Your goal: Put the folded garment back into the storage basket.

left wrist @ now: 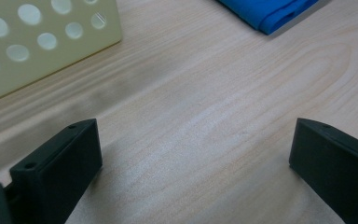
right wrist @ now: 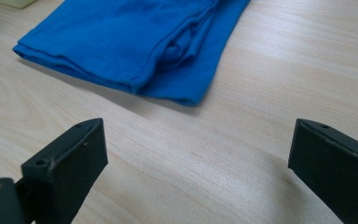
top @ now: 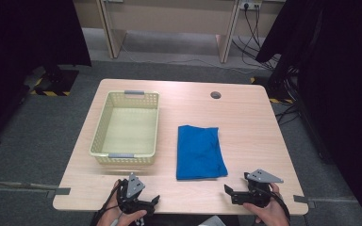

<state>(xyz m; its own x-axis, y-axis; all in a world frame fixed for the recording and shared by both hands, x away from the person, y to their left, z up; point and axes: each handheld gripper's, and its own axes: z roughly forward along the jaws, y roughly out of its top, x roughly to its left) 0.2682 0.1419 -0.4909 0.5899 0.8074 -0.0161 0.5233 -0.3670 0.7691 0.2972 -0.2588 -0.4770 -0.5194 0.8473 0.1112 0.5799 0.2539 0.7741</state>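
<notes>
At the near edge of the table (top: pixel 245 117) in the high view, I see my left gripper (top: pixel 141 202) and my right gripper (top: pixel 233 194) held low in the person's hands, both just above the wood and empty. The folded blue cloth (top: pixel 200 151) lies flat between them and a little farther in, its long axis running away from me, the near short edge close to the right gripper. A pale yellow perforated basket (top: pixel 125 157) sits just left of the cloth, apart from it.

In the left gripper view, the jaws stand wide apart over bare, light wood grain; the basket's plastic wall (left wrist: pixel 37 42) with round holes is at upper left, a corner of the cloth (left wrist: pixel 270 14) at upper right.

In the right gripper view, the jaws are likewise spread wide, holding nothing. The cloth (right wrist: pixel 135 42) lies ahead: soft knit, stacked layers, rumpled folds at its edge.
</notes>
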